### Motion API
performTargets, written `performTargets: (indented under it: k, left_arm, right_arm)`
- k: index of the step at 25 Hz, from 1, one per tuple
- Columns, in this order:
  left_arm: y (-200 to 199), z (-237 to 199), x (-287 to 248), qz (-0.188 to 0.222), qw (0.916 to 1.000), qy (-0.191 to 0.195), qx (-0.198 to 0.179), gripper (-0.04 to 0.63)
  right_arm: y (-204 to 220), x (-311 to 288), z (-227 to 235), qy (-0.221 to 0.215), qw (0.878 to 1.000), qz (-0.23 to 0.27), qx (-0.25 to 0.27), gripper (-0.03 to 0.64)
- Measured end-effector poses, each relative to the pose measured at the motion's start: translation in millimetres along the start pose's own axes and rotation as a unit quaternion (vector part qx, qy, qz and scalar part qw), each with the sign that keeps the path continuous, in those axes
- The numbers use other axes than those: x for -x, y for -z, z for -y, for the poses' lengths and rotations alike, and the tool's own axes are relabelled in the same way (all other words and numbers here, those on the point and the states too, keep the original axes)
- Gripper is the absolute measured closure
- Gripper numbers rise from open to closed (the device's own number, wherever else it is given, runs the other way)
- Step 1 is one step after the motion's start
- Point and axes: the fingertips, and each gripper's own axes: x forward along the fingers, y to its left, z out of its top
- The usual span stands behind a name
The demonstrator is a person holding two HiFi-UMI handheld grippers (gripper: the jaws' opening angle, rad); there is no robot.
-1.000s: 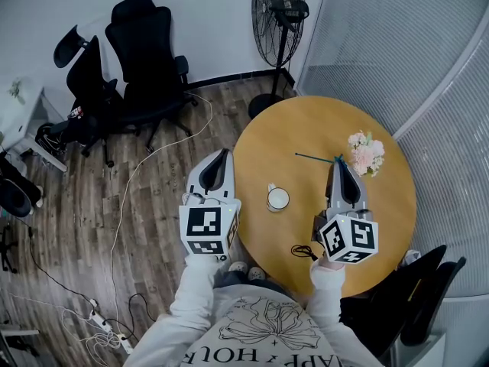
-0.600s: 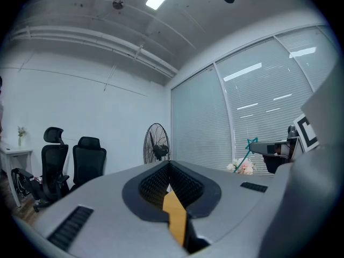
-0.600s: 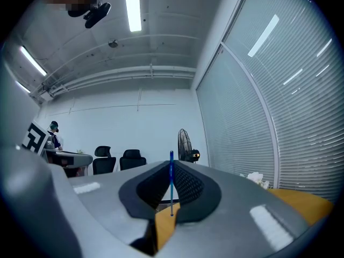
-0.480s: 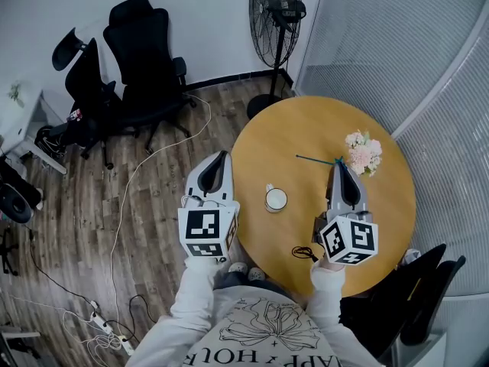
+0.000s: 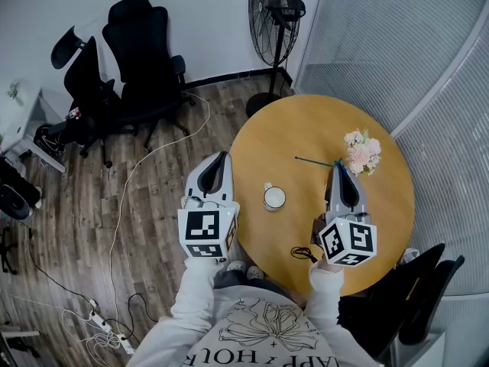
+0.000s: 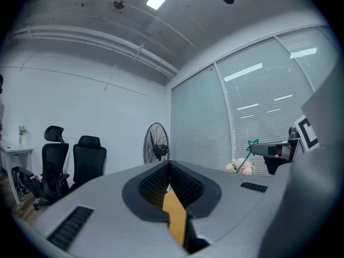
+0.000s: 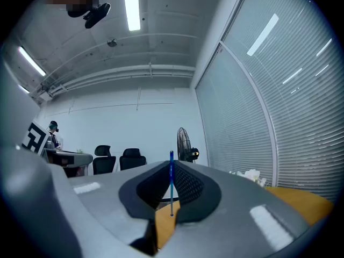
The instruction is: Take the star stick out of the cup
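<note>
The star stick (image 5: pixel 313 159), thin and teal-blue, lies level above the round wooden table (image 5: pixel 306 125), out of the cup, with my right gripper (image 5: pixel 338 164) shut on its star end. In the right gripper view the stick (image 7: pixel 171 183) stands upright between the closed jaws of that gripper (image 7: pixel 172 164). The white cup (image 5: pixel 274 198) stands on the table to the left of that gripper, with nothing in it. My left gripper (image 5: pixel 224 154) hovers by the table's left edge, shut and holding nothing (image 6: pixel 169 164). From the left gripper view, the stick's star (image 6: pixel 250 144) shows at the far right.
A pink flower bunch (image 5: pixel 363 151) sits on the table just right of the right gripper's tip. A small black cable loop (image 5: pixel 302 251) lies near the table's front edge. A standing fan (image 5: pixel 276 14) and black office chairs (image 5: pixel 137 44) are beyond, with cables on the floor.
</note>
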Motion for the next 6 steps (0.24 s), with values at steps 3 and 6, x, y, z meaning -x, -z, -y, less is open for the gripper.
performTargets:
  k: [3, 6]
  left_arm:
    - [-0.5, -0.6, 0.8, -0.001, 1.0000, 0.000, 0.000, 0.589]
    - [-2.0, -0.3, 1.9, 0.000, 1.0000, 0.000, 0.000, 0.589]
  right_arm:
    - [-1.1, 0.3, -0.5, 0.000, 1.000, -0.001, 0.000, 0.591]
    - [-3.0, 1.1, -0.9, 0.000, 1.000, 0.000, 0.001, 0.591]
